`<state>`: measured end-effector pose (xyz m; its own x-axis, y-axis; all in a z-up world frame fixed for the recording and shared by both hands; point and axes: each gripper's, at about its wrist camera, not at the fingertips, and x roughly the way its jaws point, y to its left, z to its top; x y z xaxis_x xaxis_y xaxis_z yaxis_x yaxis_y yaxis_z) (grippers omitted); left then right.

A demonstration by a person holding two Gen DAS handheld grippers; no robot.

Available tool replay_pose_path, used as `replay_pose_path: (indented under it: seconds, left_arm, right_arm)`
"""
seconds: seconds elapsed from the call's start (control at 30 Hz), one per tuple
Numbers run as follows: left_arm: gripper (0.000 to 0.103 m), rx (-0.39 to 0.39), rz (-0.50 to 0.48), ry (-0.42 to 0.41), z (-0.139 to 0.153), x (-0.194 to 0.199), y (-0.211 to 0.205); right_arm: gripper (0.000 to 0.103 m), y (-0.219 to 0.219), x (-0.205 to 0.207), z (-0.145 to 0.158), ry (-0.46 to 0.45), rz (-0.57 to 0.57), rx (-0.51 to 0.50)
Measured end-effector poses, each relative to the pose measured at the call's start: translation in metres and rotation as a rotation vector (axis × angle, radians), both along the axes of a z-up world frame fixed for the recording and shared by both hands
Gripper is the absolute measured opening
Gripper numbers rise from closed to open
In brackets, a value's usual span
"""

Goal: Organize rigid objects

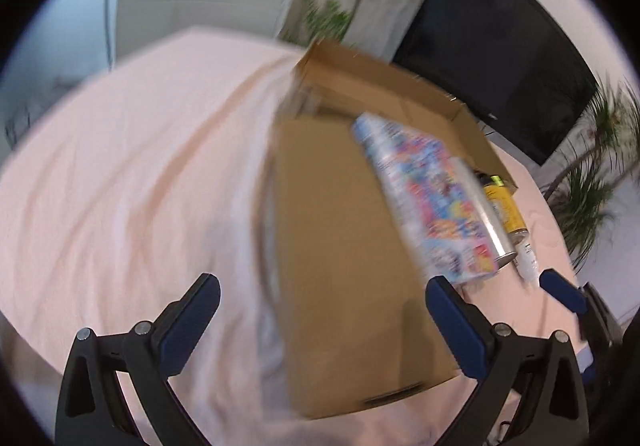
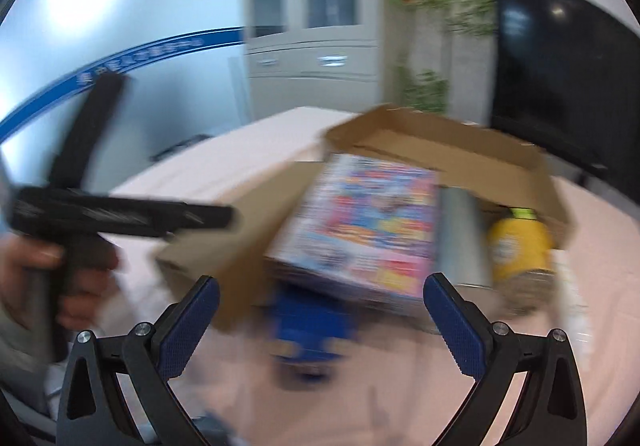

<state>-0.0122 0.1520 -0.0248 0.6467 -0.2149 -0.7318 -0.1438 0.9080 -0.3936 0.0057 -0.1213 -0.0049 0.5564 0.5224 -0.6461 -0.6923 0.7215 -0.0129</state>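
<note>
Both your claws are spread wide with nothing between the pads. Your left claw (image 1: 322,306) hangs over the near flap of the cardboard box (image 1: 344,246), and your right claw (image 2: 322,306) sits low over the desk (image 2: 400,386), pointed at the same box (image 2: 460,150) from the front.

The box lies open on the pink cloth that covers the desk (image 1: 120,186). A colourful flat package (image 1: 428,202) rests on it at a slant; from the right wrist view that package (image 2: 360,222) overhangs the front of the box. Right beside it is a silver cylinder (image 1: 480,206), touching the package edge, then a yellow can (image 1: 506,206) next to that, and a small white bottle (image 1: 526,254) at the desk end of the row. Same lineup in the right view: silver cylinder (image 2: 464,238), yellow can (image 2: 516,250).

There's something blue (image 2: 312,322) on the desk just in front of the package, too blurry to tell what. Your left hand (image 2: 60,286) shows at the left edge gripping the black handle of the other tool. Everything is motion-smeared.
</note>
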Motion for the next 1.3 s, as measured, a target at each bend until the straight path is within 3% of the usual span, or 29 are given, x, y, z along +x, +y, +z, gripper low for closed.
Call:
replay_pose_path:
  seconds: [0.1, 0.13, 0.17, 0.23, 0.4, 0.5, 0.57, 0.63, 0.73, 0.83, 0.93, 1.0, 1.07, 1.2, 1.3]
  left_arm:
    - [0.093, -0.245, -0.079, 0.027, -0.022, 0.006, 0.016]
    - [0.083, -0.299, -0.103, 0.023, -0.025, 0.008, 0.017]
    - [0.081, -0.328, -0.12, 0.023, -0.026, 0.008, 0.018]
    - [0.078, -0.313, -0.165, 0.002, -0.021, 0.008, 0.013]
    - [0.077, -0.374, -0.291, -0.079, -0.005, 0.003, 0.002]
    - [0.077, -0.436, -0.291, -0.074, -0.012, 0.006, 0.006]
    - [0.077, -0.487, -0.267, -0.053, -0.02, 0.009, 0.017]
    - [0.082, -0.489, -0.208, -0.023, -0.029, 0.01, 0.028]
    - [0.09, -0.64, -0.187, 0.001, -0.046, 0.01, 0.043]
    - [0.091, -0.626, -0.214, 0.003, -0.043, 0.011, 0.037]
    - [0.072, -0.583, -0.19, -0.03, -0.029, 0.009, 0.034]
    - [0.064, -0.503, -0.183, -0.056, -0.01, 0.009, 0.025]
    - [0.06, -0.46, -0.231, -0.069, 0.0, 0.013, 0.012]
    - [0.054, -0.452, -0.332, -0.113, 0.012, 0.032, -0.023]
    - [0.054, -0.417, -0.384, -0.148, 0.021, 0.044, -0.044]
  right_arm:
    - [0.101, 0.033, -0.003, -0.005, 0.057, 0.057, -0.018]
    - [0.101, 0.043, -0.004, -0.007, 0.084, 0.074, -0.016]
    - [0.101, 0.051, -0.004, -0.008, 0.107, 0.087, -0.011]
    - [0.101, 0.066, -0.004, -0.013, 0.137, 0.083, -0.034]
    - [0.1, 0.088, -0.008, -0.028, 0.15, 0.038, -0.106]
    - [0.086, 0.092, 0.002, -0.039, 0.169, -0.019, -0.149]
    - [0.086, 0.092, 0.005, -0.045, 0.211, -0.022, -0.129]
    - [0.085, 0.092, 0.009, -0.046, 0.237, -0.023, -0.094]
    - [0.084, 0.078, 0.025, -0.048, 0.39, -0.017, 0.052]
    - [0.085, 0.074, 0.037, -0.058, 0.554, 0.003, 0.185]
    - [0.087, 0.066, 0.05, -0.064, 0.638, 0.022, 0.268]
    - [0.093, 0.068, 0.06, -0.063, 0.668, 0.056, 0.276]
    - [0.102, 0.064, 0.06, -0.051, 0.578, 0.05, 0.221]
    - [0.102, 0.042, 0.048, -0.018, 0.341, -0.006, 0.09]
    - [0.101, 0.03, 0.042, 0.0, 0.271, -0.015, 0.058]
